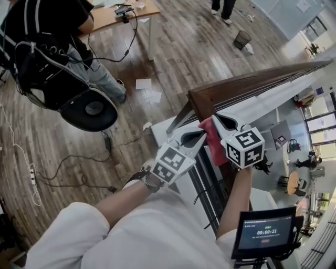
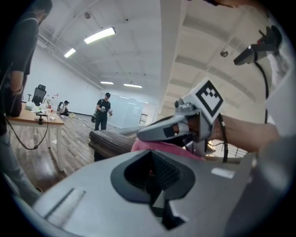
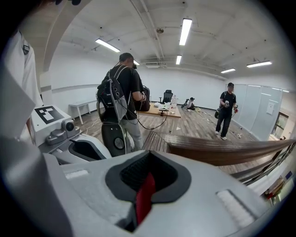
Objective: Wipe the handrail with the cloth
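Observation:
The brown wooden handrail (image 1: 252,84) runs from its end post near the middle out to the upper right. A red cloth (image 1: 212,139) hangs over the rail's near end. My right gripper (image 1: 221,121) is shut on the cloth, and a red strip (image 3: 144,196) shows between its jaws (image 3: 148,155). My left gripper (image 1: 202,135) is shut just left of the cloth, tips against its edge. I cannot tell whether it pinches any fabric. In the left gripper view the pink cloth (image 2: 159,147) lies beyond the left gripper (image 2: 151,152), under the right gripper (image 2: 145,134), with the rail (image 2: 111,141) behind.
A person with a black backpack (image 1: 58,58) stands at a wooden desk (image 1: 121,13) to the upper left. Cables and a power strip (image 1: 34,176) lie on the wood floor. A timer screen (image 1: 265,231) is at lower right. Railing bars (image 1: 207,184) drop to an atrium on the right.

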A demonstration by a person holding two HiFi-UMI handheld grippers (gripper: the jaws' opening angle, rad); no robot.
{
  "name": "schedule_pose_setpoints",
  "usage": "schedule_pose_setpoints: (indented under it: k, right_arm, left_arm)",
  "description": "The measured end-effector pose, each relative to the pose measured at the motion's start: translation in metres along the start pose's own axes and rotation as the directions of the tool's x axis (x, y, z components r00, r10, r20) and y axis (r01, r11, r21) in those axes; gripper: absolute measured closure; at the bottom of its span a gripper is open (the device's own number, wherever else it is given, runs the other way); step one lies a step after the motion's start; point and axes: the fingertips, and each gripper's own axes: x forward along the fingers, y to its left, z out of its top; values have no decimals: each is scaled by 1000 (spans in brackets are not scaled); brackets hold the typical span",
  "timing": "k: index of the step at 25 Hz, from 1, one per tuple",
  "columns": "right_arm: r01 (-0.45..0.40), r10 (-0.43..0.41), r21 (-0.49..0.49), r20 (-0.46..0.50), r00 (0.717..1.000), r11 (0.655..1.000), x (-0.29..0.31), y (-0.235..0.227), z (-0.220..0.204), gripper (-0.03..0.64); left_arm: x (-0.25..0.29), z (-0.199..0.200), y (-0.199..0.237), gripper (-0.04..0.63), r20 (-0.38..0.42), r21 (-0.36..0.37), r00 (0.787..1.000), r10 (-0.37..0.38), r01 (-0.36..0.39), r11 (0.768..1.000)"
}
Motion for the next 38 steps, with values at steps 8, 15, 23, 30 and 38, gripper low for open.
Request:
schedule_pose_setpoints:
  k: [8, 15, 23, 30, 38]
  right_arm:
    - [14, -14, 0, 12, 1000, 1000, 7, -3, 4, 614]
    - [-50, 47, 30, 74, 996, 998, 12, -2, 17, 614]
    - [-79, 69, 63, 146, 987, 995, -4, -6, 28, 612]
    - [-86, 84, 34, 52, 995, 996, 13, 0, 9, 612]
    - [-97, 96, 25, 15, 995, 995, 22, -7, 18, 612]
  left_arm:
    - [10, -2, 3, 589, -18, -1, 1000, 6, -6, 1000]
    - [17, -6, 10, 589, -41, -15, 999, 13, -14, 1000]
    - [14, -8, 10, 589, -37, -19, 999, 3, -3, 1000]
    - [12, -17, 12, 589, -60, -37, 998, 15, -18, 999]
    - [16, 1, 24, 589, -27, -49, 998, 60, -61, 997]
